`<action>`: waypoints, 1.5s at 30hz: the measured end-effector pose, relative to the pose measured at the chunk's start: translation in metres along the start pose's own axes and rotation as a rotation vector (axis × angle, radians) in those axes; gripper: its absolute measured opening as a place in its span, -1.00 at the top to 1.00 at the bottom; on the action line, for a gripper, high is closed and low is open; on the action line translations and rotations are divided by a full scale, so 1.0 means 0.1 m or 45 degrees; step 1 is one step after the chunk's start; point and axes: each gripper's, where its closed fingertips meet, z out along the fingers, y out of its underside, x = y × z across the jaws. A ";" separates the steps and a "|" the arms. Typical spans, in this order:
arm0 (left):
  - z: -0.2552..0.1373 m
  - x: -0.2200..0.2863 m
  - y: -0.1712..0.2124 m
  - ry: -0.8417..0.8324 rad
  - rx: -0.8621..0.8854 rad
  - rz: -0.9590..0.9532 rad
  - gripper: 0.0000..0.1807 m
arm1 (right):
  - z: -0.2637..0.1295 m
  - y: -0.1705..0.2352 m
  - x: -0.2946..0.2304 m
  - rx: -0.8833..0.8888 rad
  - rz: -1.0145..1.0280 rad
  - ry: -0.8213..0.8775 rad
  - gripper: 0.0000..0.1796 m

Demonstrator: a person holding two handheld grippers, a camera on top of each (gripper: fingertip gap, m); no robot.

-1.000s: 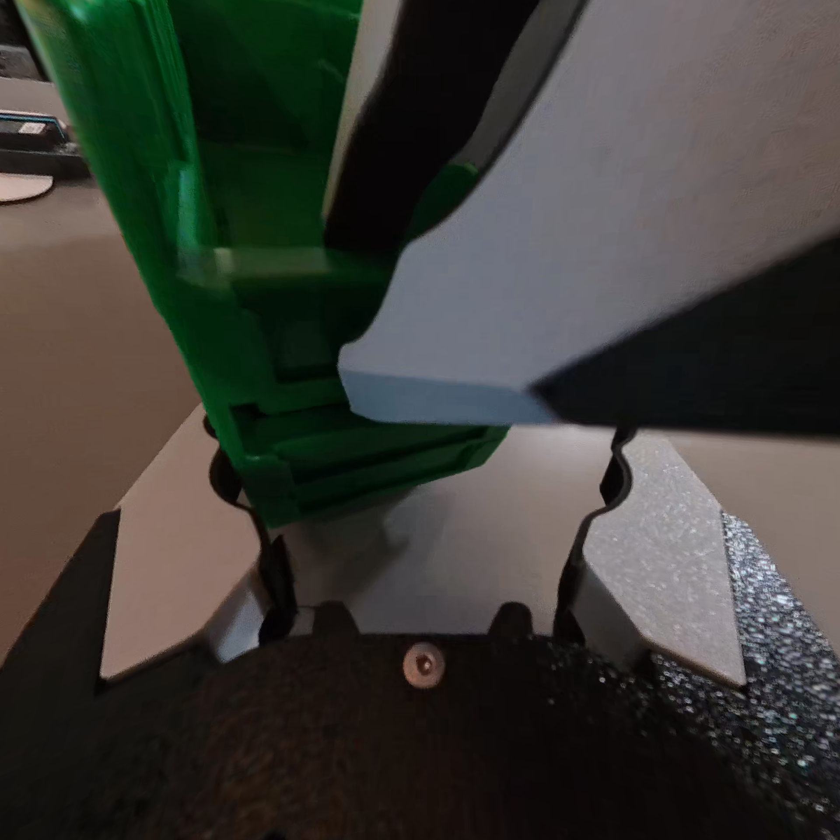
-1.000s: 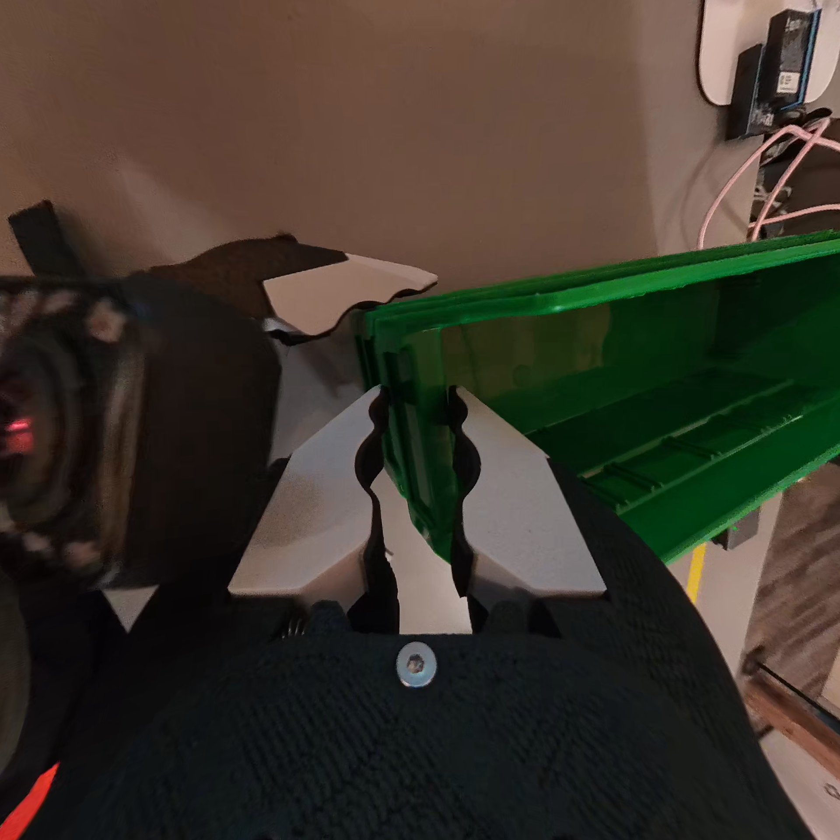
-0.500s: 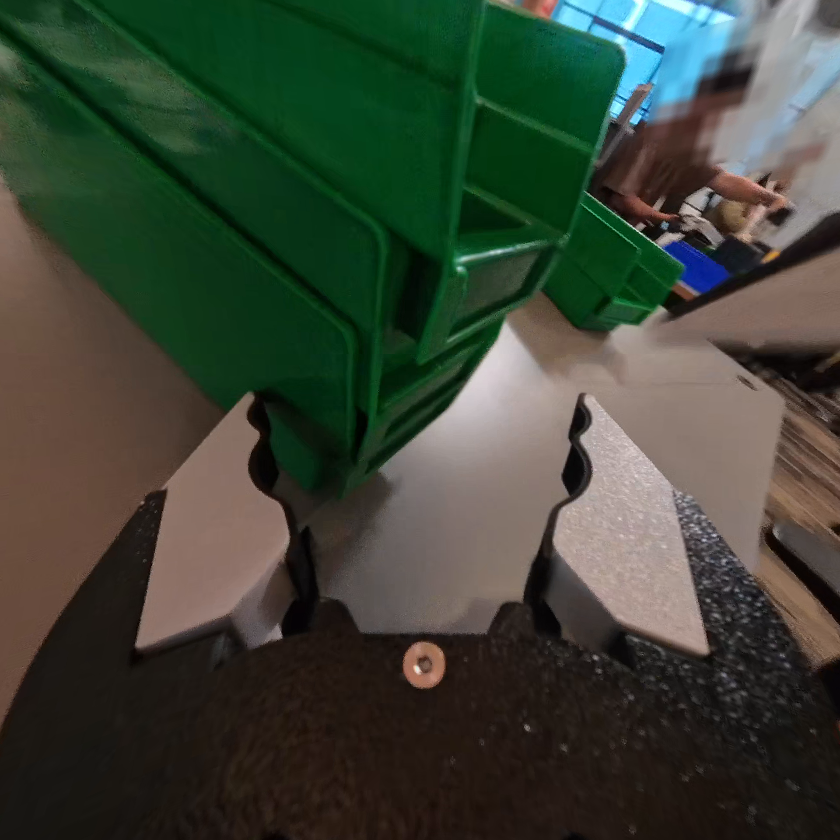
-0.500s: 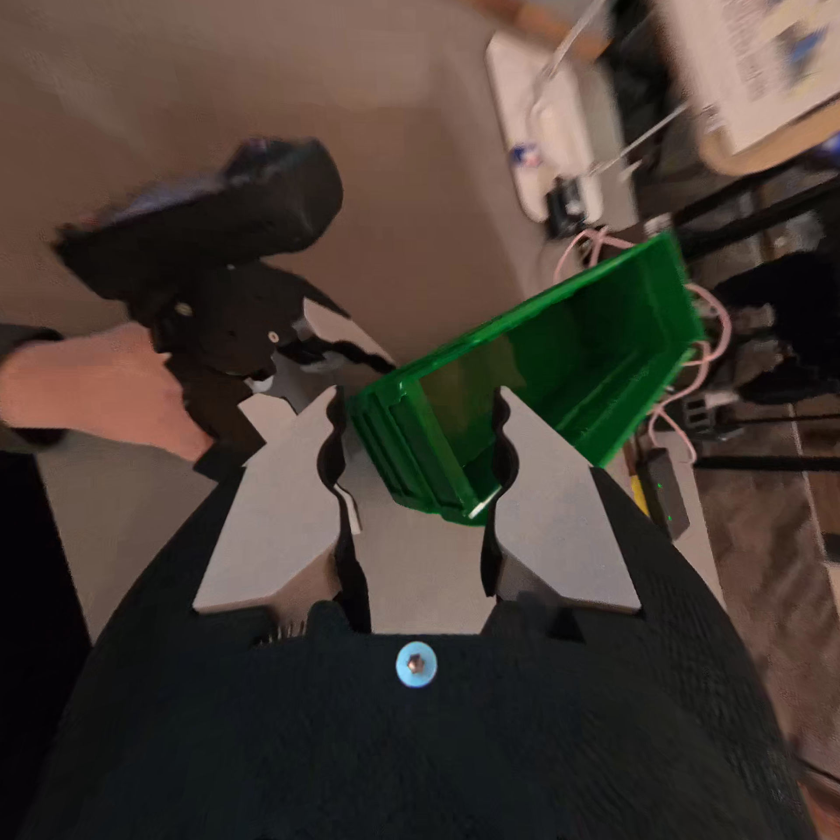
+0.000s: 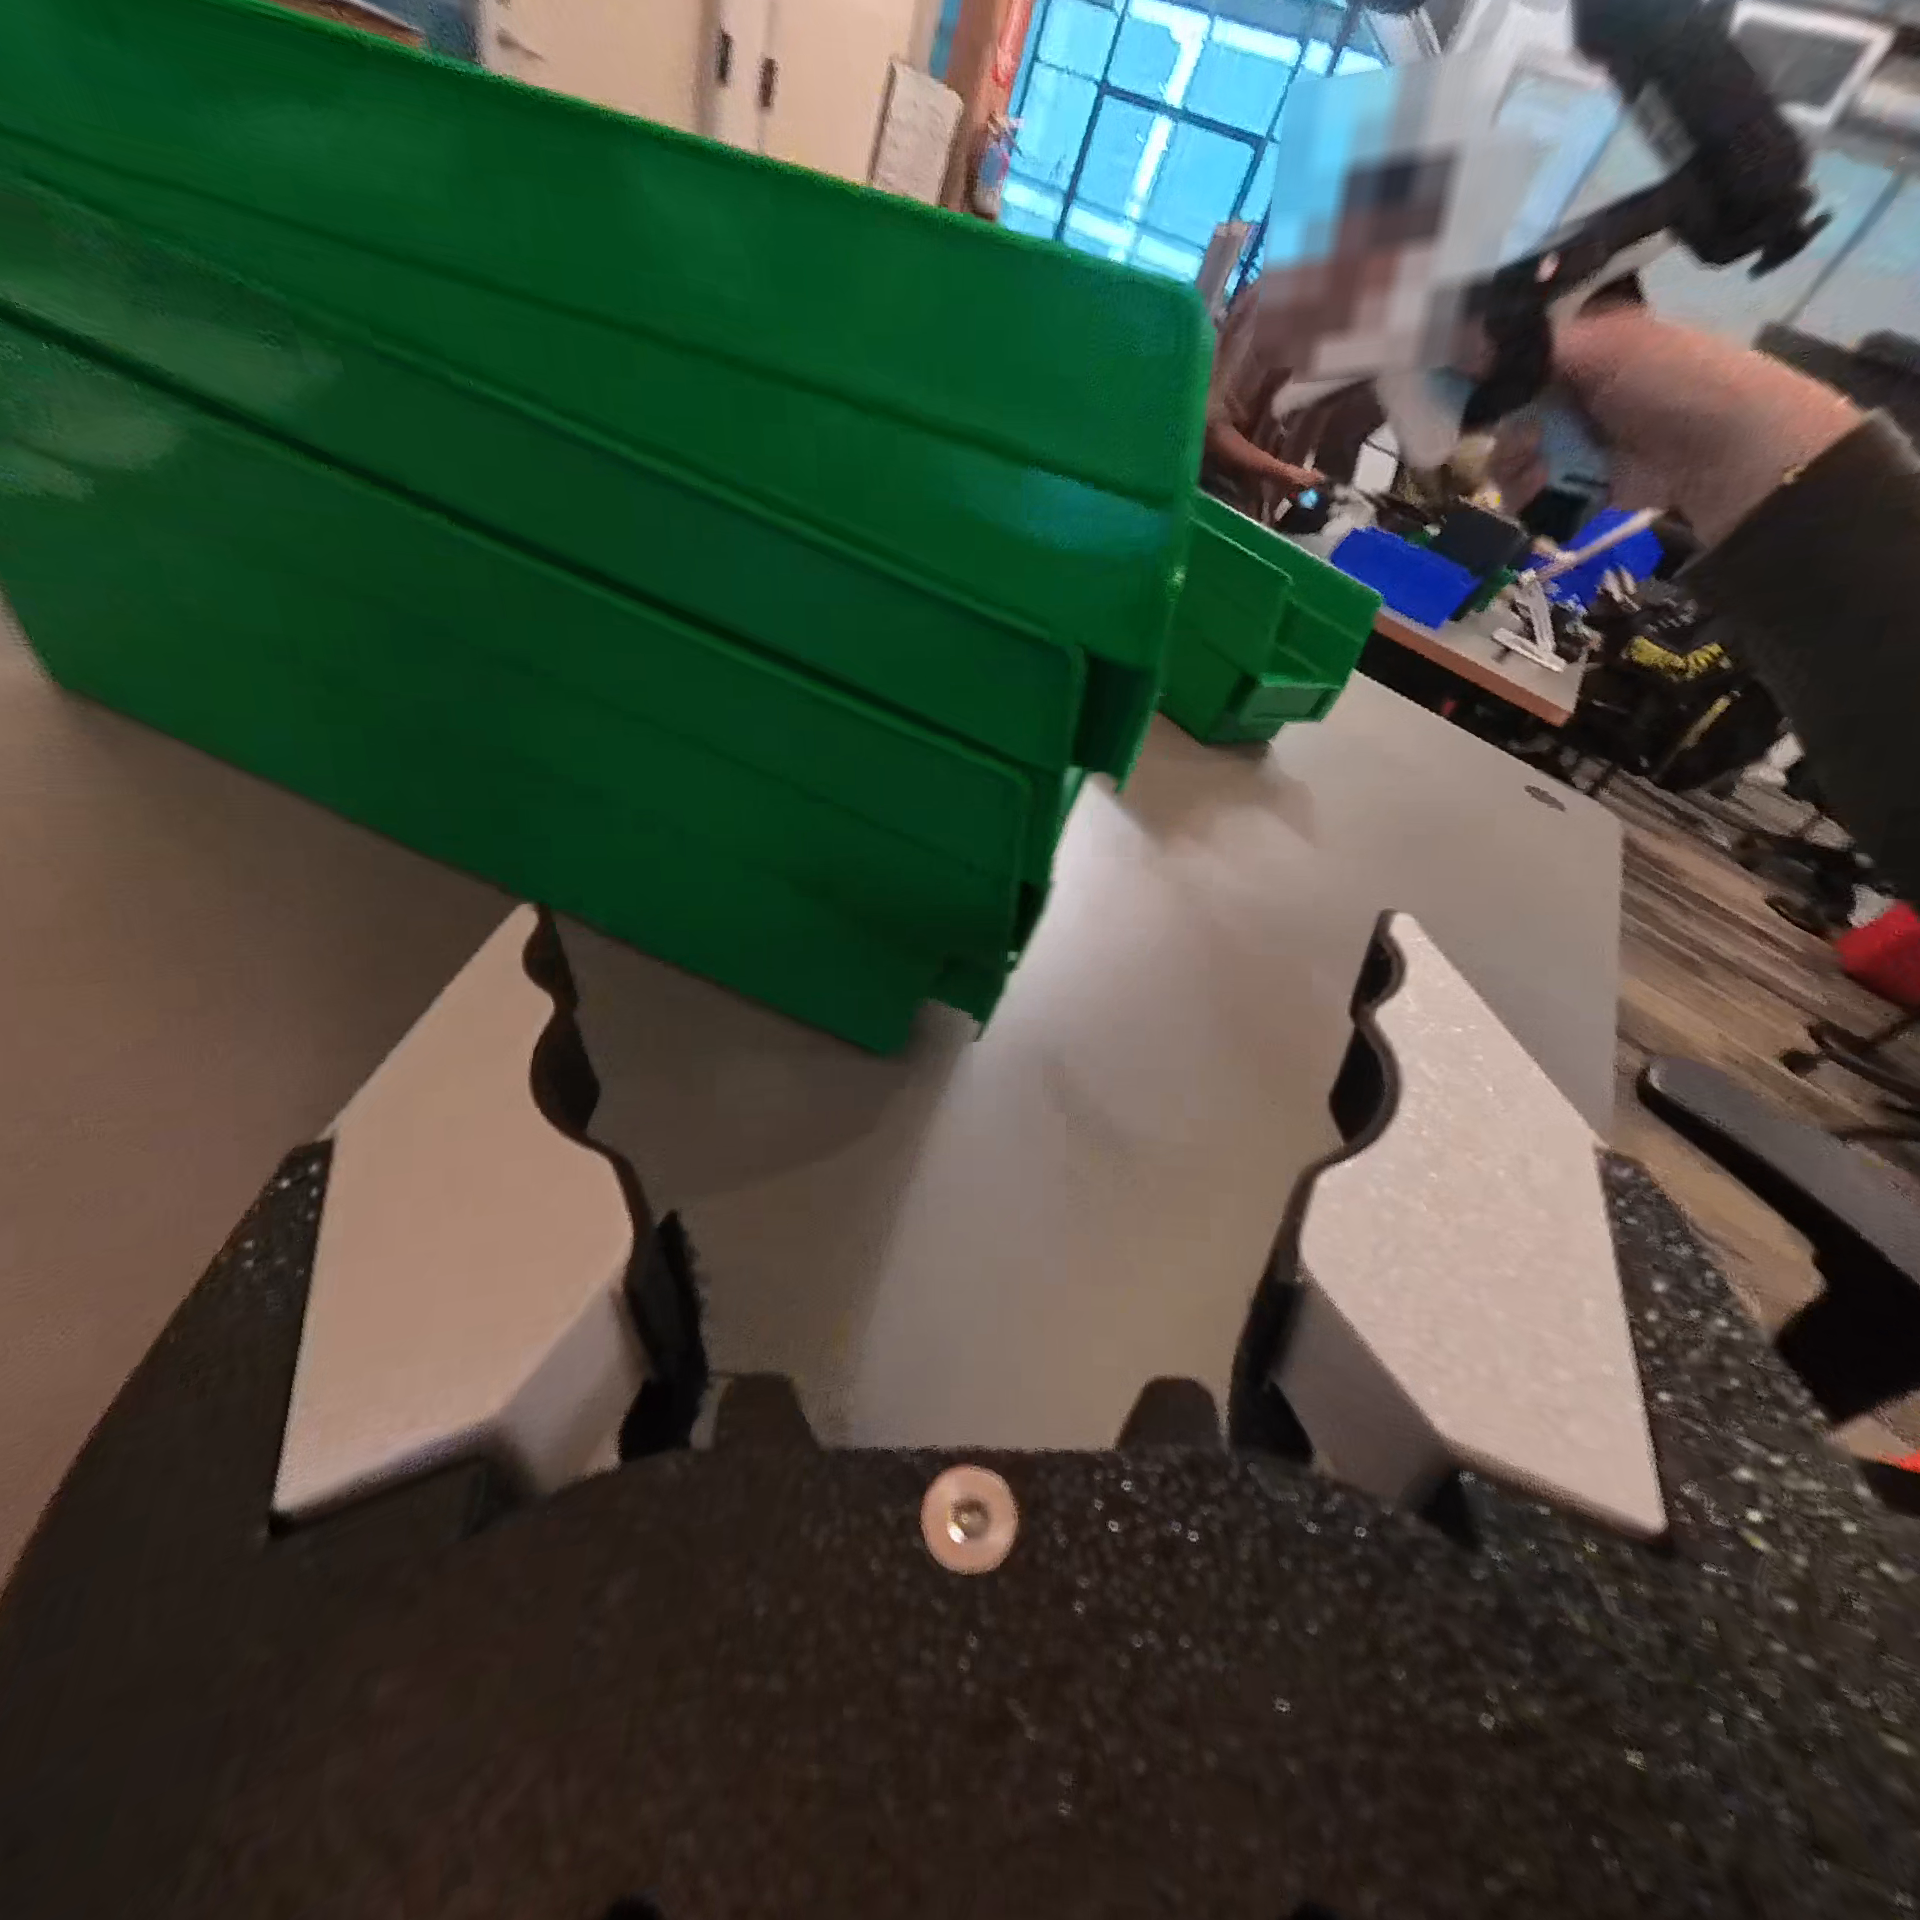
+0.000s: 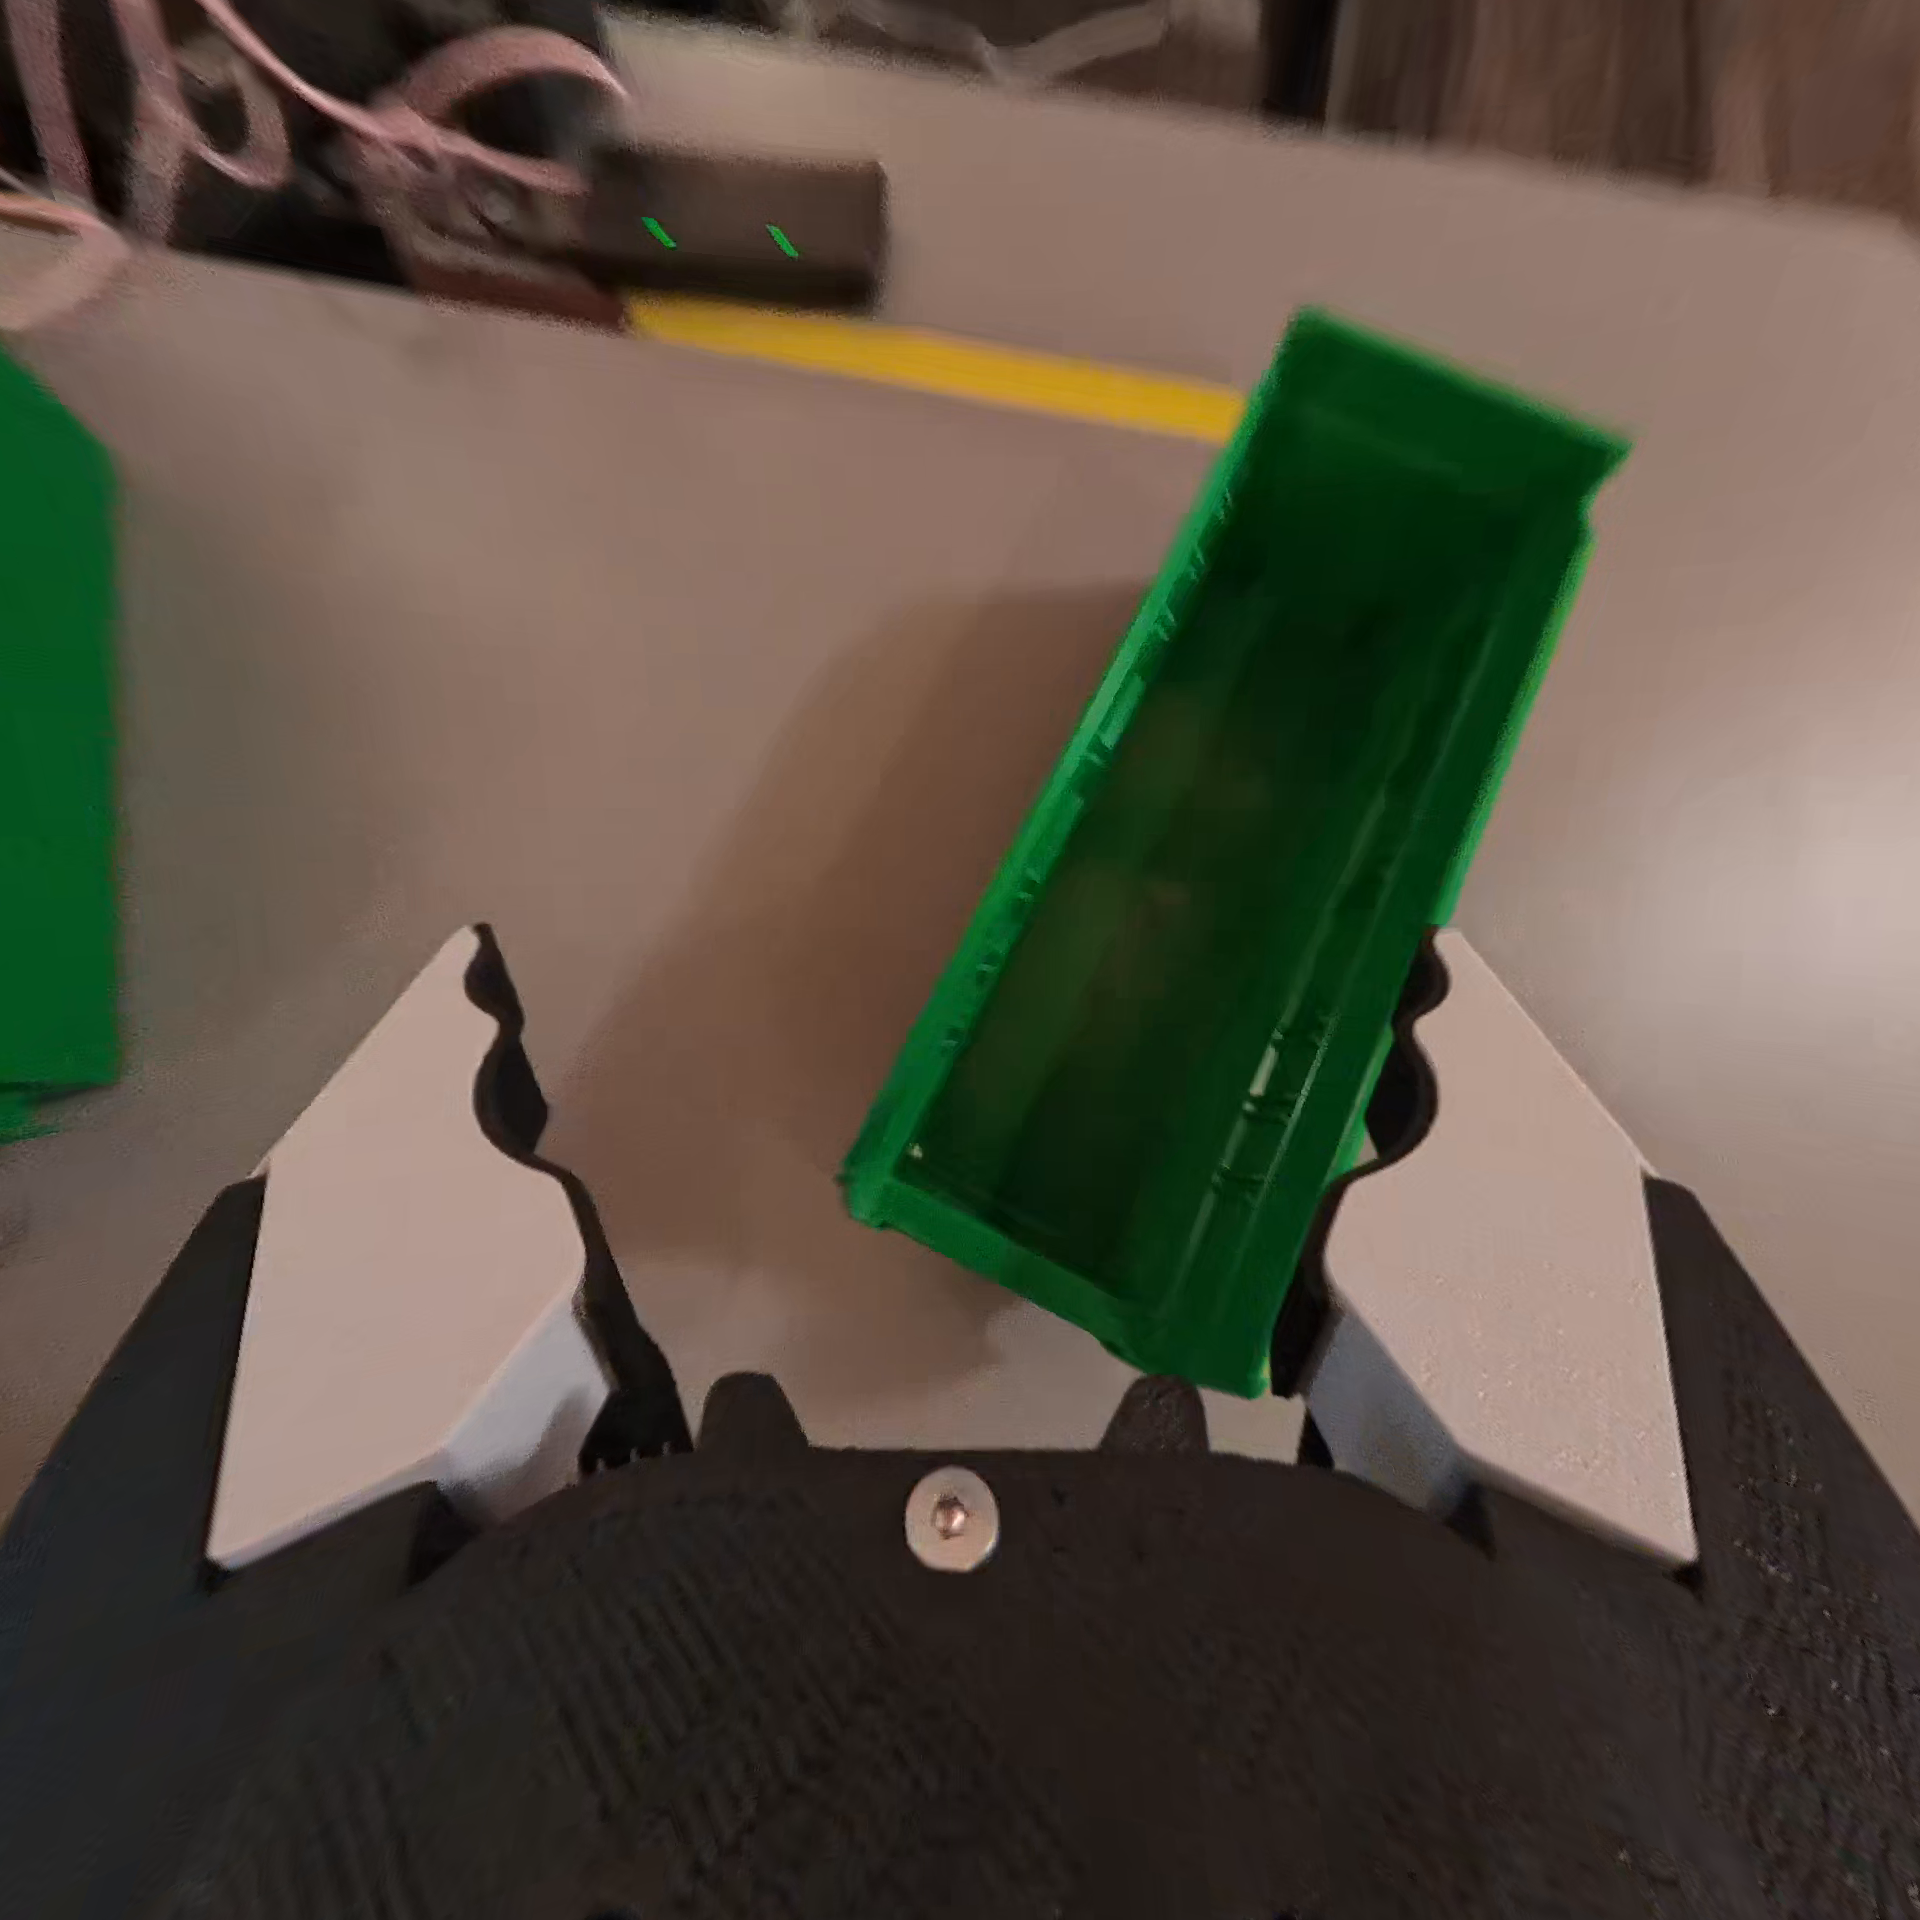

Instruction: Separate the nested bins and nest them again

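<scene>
A stack of nested green bins (image 5: 582, 582) lies on the grey table (image 5: 1299, 883). My left gripper (image 5: 964, 920) is open and empty, just short of the stack's near corner. A second green bin (image 5: 1262, 634) sits behind the stack to the right. In the right wrist view, my right gripper (image 6: 958, 933) is open and empty above a long green bin (image 6: 1278, 831) that lies open side up. The bin's near corner is by the right finger; whether they touch is unclear. The edge of another green bin (image 6: 52, 727) shows at the far left.
The table's right edge (image 5: 1616, 935) drops to a wood floor. A person (image 5: 1704, 416) stands at a far table with blue bins (image 5: 1403, 566). A yellow strip (image 6: 935, 364), a black box with green lights (image 6: 738, 223) and pink cables (image 6: 436, 156) lie beyond the table (image 6: 520, 623).
My right gripper let go of the stack's end wall, opened, and swung away to over the single bin. My left gripper stayed open and drew back from the stack's corner.
</scene>
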 end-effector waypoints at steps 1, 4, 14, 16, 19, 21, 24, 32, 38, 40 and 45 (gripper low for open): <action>-0.04 -0.07 -0.01 -0.024 0.021 -0.014 -0.59 | 0.13 0.08 0.10 -0.086 0.024 0.029 -0.78; -0.12 -0.22 -0.03 -0.054 0.072 -0.072 -0.58 | 0.36 0.14 0.06 -0.173 0.021 0.016 -0.68; 0.01 0.06 0.10 0.158 -0.029 -0.072 -0.34 | -0.58 -0.01 -2.98 0.340 -1.105 -0.931 0.02; 0.07 0.15 0.17 0.181 -0.085 -0.028 -0.27 | -0.65 0.08 -3.36 0.299 -1.176 -0.973 0.10; 0.16 0.26 0.21 0.201 -0.119 0.017 -0.16 | -0.50 0.01 -3.67 0.154 -0.992 -0.910 0.25; 0.23 0.33 0.23 0.224 -0.133 0.014 -0.12 | -0.34 0.00 -3.74 0.027 -0.896 -0.854 0.39; 0.30 0.35 0.31 0.212 -0.179 0.018 -0.11 | -0.21 0.12 -3.82 -0.131 -0.842 -0.878 0.64; 0.34 0.44 0.32 0.277 -0.179 -0.019 -0.08 | -0.18 0.00 -3.62 0.257 -0.972 -0.550 0.93; 0.42 0.57 0.39 0.311 -0.228 0.014 -0.07 | -0.13 0.00 -3.33 0.263 -0.860 -0.535 0.99; 0.43 0.59 0.40 0.316 -0.230 0.019 -0.07 | -0.14 -0.10 -3.29 0.238 -0.858 -0.510 0.83; 0.41 0.57 0.36 0.328 -0.203 -0.018 -0.07 | -0.17 -0.43 -3.62 0.201 -1.034 -0.563 0.48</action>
